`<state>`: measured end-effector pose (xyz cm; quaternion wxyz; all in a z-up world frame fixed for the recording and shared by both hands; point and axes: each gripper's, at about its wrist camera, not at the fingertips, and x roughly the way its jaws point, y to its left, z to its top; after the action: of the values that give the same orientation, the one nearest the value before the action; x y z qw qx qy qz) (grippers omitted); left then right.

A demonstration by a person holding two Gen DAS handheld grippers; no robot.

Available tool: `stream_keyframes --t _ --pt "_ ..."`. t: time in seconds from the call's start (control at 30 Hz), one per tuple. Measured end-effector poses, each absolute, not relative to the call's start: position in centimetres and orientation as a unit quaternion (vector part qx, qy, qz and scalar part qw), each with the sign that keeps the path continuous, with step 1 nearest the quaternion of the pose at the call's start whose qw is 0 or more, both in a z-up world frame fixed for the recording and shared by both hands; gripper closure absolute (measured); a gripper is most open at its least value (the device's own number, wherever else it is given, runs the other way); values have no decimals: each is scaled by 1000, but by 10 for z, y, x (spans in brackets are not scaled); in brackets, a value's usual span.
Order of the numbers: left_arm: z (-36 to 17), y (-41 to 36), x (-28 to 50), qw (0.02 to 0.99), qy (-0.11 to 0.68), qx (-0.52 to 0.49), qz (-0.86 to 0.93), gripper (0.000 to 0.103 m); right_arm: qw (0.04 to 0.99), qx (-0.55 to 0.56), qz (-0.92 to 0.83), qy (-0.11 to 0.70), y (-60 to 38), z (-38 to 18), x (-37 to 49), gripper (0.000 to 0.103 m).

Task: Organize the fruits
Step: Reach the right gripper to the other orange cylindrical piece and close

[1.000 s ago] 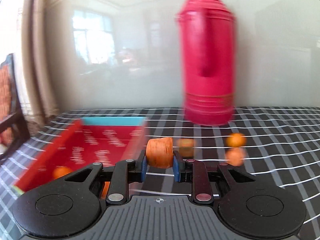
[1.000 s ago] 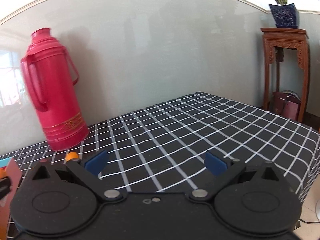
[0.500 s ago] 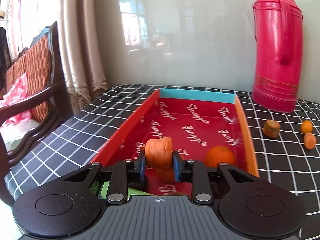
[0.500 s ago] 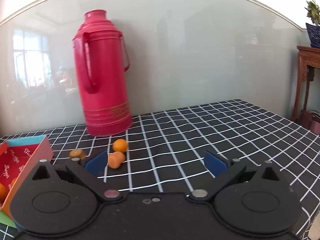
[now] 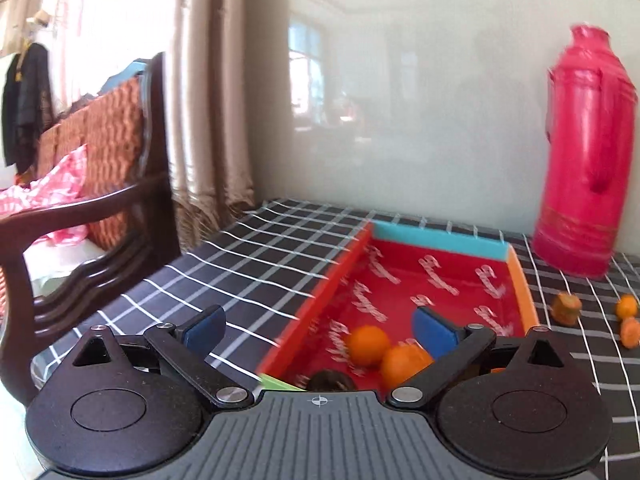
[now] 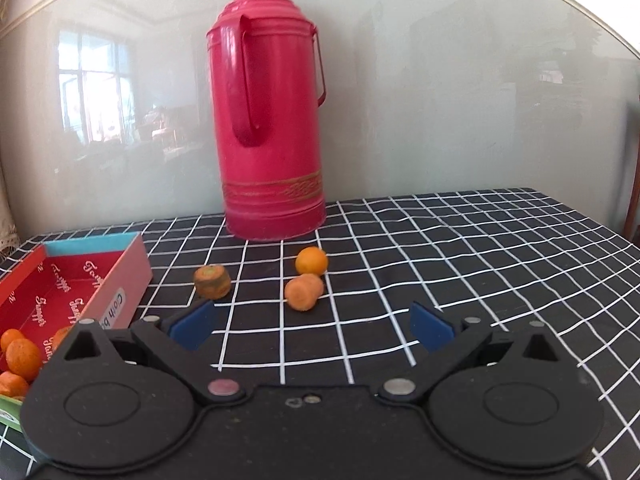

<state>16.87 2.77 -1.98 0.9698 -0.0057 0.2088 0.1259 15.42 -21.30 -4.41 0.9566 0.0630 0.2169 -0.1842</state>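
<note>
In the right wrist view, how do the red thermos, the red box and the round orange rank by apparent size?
1. Red thermos
2. Red box, partly cut off and nearer the camera
3. Round orange

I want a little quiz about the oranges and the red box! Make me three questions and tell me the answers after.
1. True or false: the left gripper is squeezing a fruit.
2. How many fruits lie on the checked cloth in front of the red flask? A) one B) three C) five
3. Fill in: the box sits to the ___ of the flask, seen from the right gripper.

Key
1. False: its jaws are wide open, with nothing between them.
2. B: a round orange, an orange piece and a greenish piece.
3. left
</note>
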Motion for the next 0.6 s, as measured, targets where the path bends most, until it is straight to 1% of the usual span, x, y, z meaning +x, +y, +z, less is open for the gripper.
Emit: stream_keyframes --t 0.27,0.4,0.53,0.6 --pt "-19 57 172 965 207 -30 156 3 946 90 -193 244 -218 -55 183 6" --pt "-21 71 172 962 209 -38 169 1 943 76 -202 254 -216 -58 200 6" --pt "-22 85 170 959 208 -44 186 1 937 69 -207 272 -217 -64 218 11" --pt "-22 93 169 957 209 -48 195 0 933 72 -211 283 -220 -68 227 16"
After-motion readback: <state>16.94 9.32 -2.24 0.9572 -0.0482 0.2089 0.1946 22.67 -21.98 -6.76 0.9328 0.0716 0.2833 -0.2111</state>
